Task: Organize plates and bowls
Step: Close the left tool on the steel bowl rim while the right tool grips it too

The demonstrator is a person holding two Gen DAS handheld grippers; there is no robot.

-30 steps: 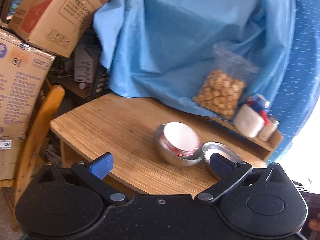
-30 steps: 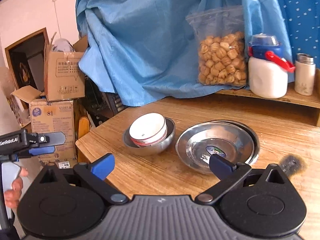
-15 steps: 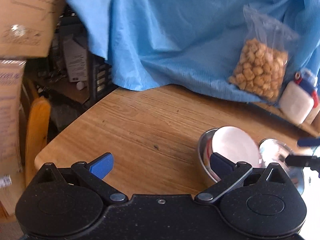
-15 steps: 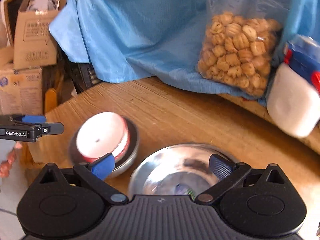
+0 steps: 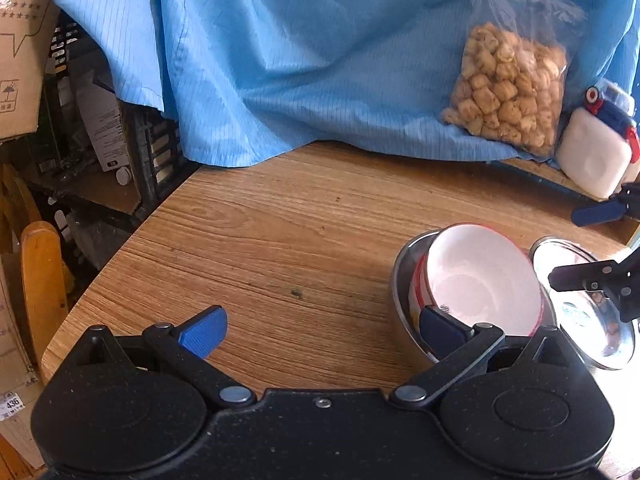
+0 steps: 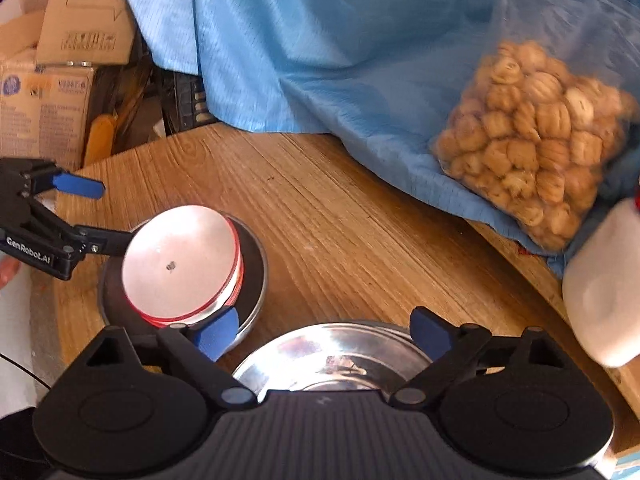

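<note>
Both grippers are on approach, nothing held yet.

Right gripper: jaws wide but closing, straddling the far rim of the steel plate at 6 o'clock in the right wrist view. Pads not pressing on it. Looks like two plates nested, though the glare makes that hard to confirm.

Left gripper: jaws fully apart, empty. Its right finger sits in front of the near rim of the white bowl, at 4 o'clock in the left wrist view; contact unclear.

White bowl has a red rim band, looks like more than one stacked, tilted inside a steel bowl. That stack is just beside the plate, rims close. All on the wooden table.

To do it well:
- Pinch the plate by its rim only; thin polished steel, slippery, so seat the pads deep before lifting.
- Lift level, or the nested plate below may drag along.
- Keep the right gripper's left finger clear of the steel bowl's edge.
- White bowls look glazed, smooth and brittle; the tilted stack can rock, so steady the outer bowl first.

Snack bag and white jar at 2–3 o'clock: stay clear.
</note>
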